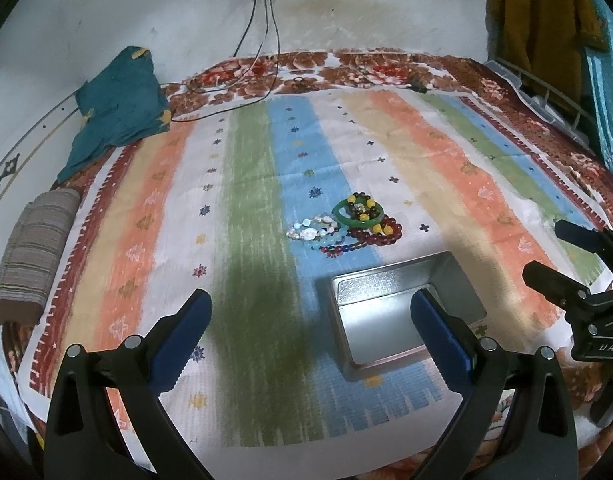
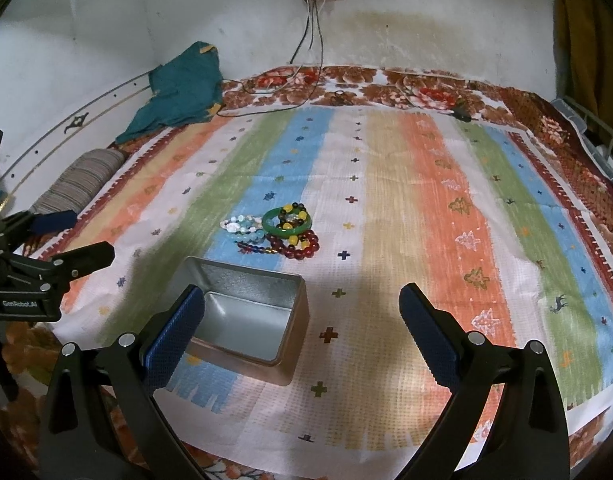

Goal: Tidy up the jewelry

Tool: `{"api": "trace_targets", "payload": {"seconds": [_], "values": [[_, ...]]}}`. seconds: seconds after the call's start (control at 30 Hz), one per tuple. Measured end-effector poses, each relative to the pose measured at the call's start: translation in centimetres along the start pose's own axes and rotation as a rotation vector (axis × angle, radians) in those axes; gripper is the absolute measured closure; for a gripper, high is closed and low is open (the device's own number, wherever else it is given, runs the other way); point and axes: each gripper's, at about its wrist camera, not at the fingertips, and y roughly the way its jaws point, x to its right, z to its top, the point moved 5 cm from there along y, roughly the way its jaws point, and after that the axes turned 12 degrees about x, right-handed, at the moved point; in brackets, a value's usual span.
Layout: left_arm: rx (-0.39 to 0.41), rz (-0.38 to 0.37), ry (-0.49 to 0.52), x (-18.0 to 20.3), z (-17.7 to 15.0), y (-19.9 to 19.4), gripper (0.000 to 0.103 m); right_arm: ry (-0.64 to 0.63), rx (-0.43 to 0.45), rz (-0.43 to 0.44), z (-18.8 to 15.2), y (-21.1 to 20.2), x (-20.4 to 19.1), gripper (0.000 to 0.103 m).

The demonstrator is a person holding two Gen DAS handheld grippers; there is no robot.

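A pile of bead bracelets with a green bangle on top lies on the striped cloth; it also shows in the right wrist view. An open, empty metal tin stands in front of the pile, also in the right wrist view. My left gripper is open and empty, held above the cloth left of the tin. My right gripper is open and empty, right of the tin. Each gripper shows at the edge of the other's view: the right one, the left one.
The striped cloth covers a bed with a floral blanket. A teal garment and a striped roll lie at the left edge. Cables hang from a wall socket onto the far side. A wire rack stands at the right.
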Motion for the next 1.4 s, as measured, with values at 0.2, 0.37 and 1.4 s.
{"api": "trace_targets", "payload": {"seconds": [0.2,0.37,1.4], "values": [[-0.010,0.001,-0.013,-0.3,0.0,0.2,0.006,0.001,-0.006,-0.010,0.1,0.3,0.1,0.004],[-0.011,0.001,-0.012,-0.3,0.0,0.2,0.006,0.000,-0.015,-0.013,0.2,0.7,0.2,0.004],[-0.078,0.072,0.014,-1.6,1.6,4.4,0.006,-0.014,-0.076,-0.004,1.8,4.7,0.8,0.004]]}}
